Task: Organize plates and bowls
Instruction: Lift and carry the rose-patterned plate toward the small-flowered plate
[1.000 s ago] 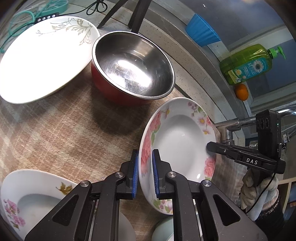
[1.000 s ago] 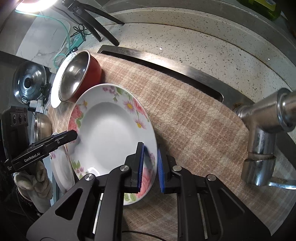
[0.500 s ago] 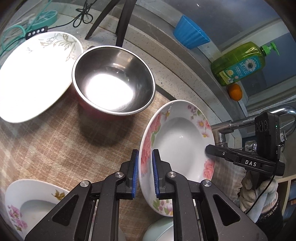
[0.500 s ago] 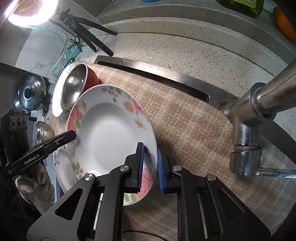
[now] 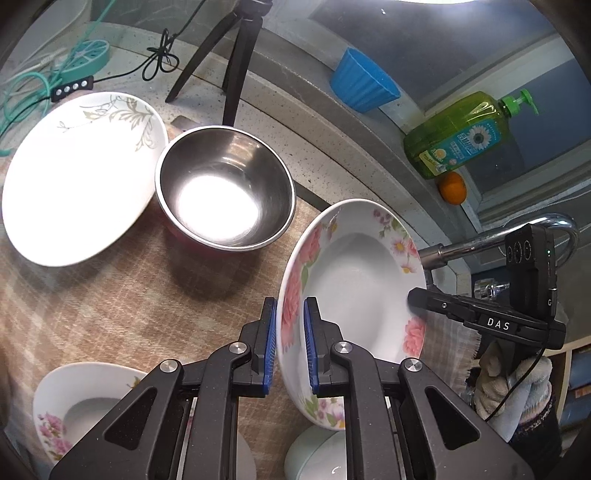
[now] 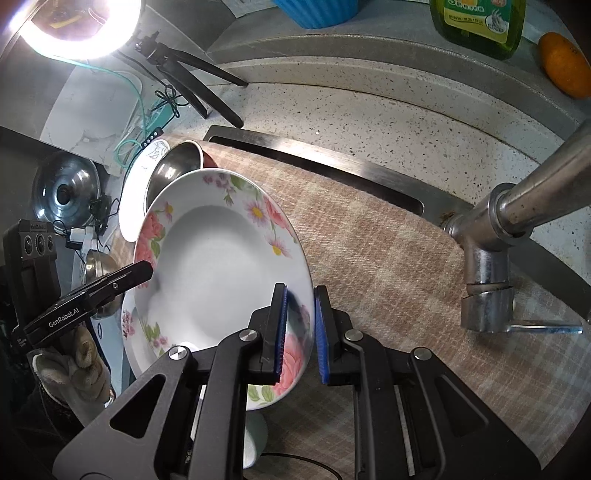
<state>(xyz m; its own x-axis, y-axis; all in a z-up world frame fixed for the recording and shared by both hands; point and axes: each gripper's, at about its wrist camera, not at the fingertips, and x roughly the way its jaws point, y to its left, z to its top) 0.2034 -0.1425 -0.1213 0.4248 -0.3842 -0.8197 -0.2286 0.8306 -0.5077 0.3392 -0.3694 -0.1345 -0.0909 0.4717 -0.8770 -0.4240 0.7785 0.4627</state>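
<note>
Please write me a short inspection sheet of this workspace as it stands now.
Surface: plaid cloth over a speckled counter.
Job's things: rose plate held tilted off the cloth; steel bowl; leaf-print plate; small floral plate.
Clutter: soap bottle, orange, blue cup.
Grippers: left tool and right tool each clamp opposite rims of the rose plate.
Cables: black cord and teal cord on the counter.
Surroundings: faucet, tripod, ring light.
</note>
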